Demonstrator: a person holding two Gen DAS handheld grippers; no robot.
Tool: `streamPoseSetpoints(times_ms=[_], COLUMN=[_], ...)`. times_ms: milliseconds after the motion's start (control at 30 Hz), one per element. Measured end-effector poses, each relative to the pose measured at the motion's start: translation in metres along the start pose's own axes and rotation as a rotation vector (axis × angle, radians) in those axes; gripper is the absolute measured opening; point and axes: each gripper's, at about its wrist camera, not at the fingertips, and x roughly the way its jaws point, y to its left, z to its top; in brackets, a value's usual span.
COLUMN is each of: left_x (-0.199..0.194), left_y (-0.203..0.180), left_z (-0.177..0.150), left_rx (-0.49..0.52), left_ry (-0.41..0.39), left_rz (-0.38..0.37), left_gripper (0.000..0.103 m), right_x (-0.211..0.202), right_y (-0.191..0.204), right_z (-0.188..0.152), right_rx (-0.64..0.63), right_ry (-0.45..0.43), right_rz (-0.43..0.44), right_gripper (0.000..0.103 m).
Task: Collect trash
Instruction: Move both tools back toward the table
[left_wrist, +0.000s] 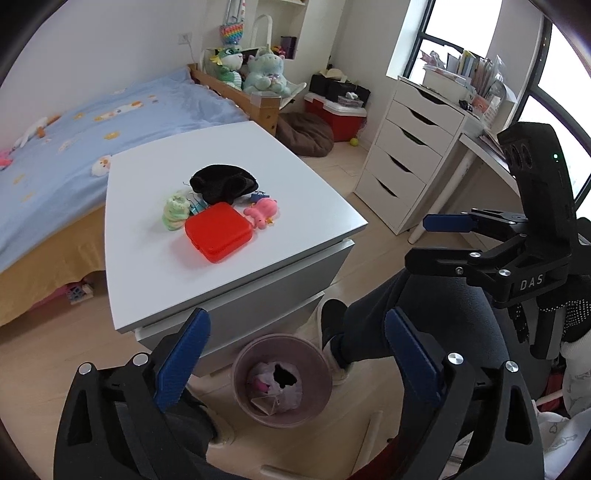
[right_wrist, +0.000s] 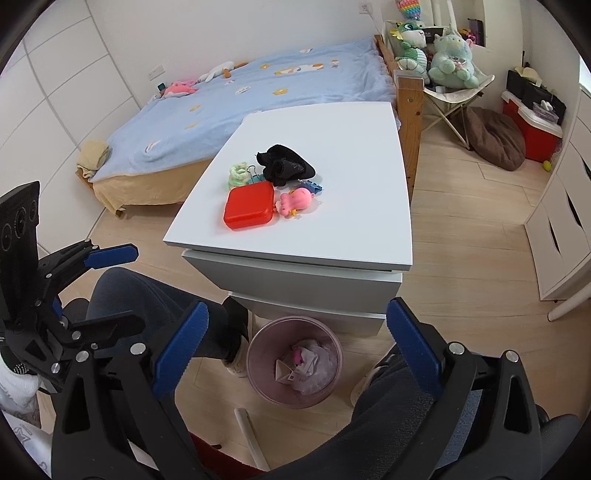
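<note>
**Bedroom floor, bin below white cabinet**

Round pink plastic wastebasket sat on wood floor against the cabinet, holding crumpled wrappers, contents hard to identify. Left gripper and right gripper both gaped empty above it; legs partly hidden.

Setting: a child's bedroom in a home
Sleeping area: wooden-framed bed under a pale blue patterned blanket; small soft toys lie on it
Toys: large plush animals piled on a folding chair at the bed's foot
Storage: white chest of drawers beside a window; papers and books stacked on top
Floor: light wood boards; a brown cushion and a red cooler box against the wall
Foreground: white cabinet; pink wastebasket on the floor before it
</note>
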Motion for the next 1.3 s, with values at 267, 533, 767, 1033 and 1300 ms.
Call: streamPoseSetpoints(times_ms=[267,533,767,1033,1300], left_x=[-0.003,-0.005,-0.007,-0.011,-0.011], left_y=[0.011,0.019,0.032,0.050,0.069], left_z=[0.000,-0.001,0.001,0.013,0.041], left_rx=[-0.030,-0.062,-0.097,-0.121,-0.119], left_ry=[0.001,-0.009,-0.022,-0.043,-0.075], left_rz=[0.035,0.037,0.049,0.078,0.102], left_gripper=[0.095,0.096,0.096,0.096,0.096], right_x=[0.002,0.006,0.007,0.011,0.017], right_y=[0.002,0.005,0.007,0.009,0.009], right_z=[0.000,0.002,0.007,0.026,0.060], right_rx=[-0.002,-0.002,-0.008,-0.024,-0.053], right_ry=[0.006,0.013,0.009,-0.001,-0.021], right_rz=[0.005,0.003,0.011,0.026,0.026], right_gripper=[0.097,0.098,0.098,0.098,0.098])
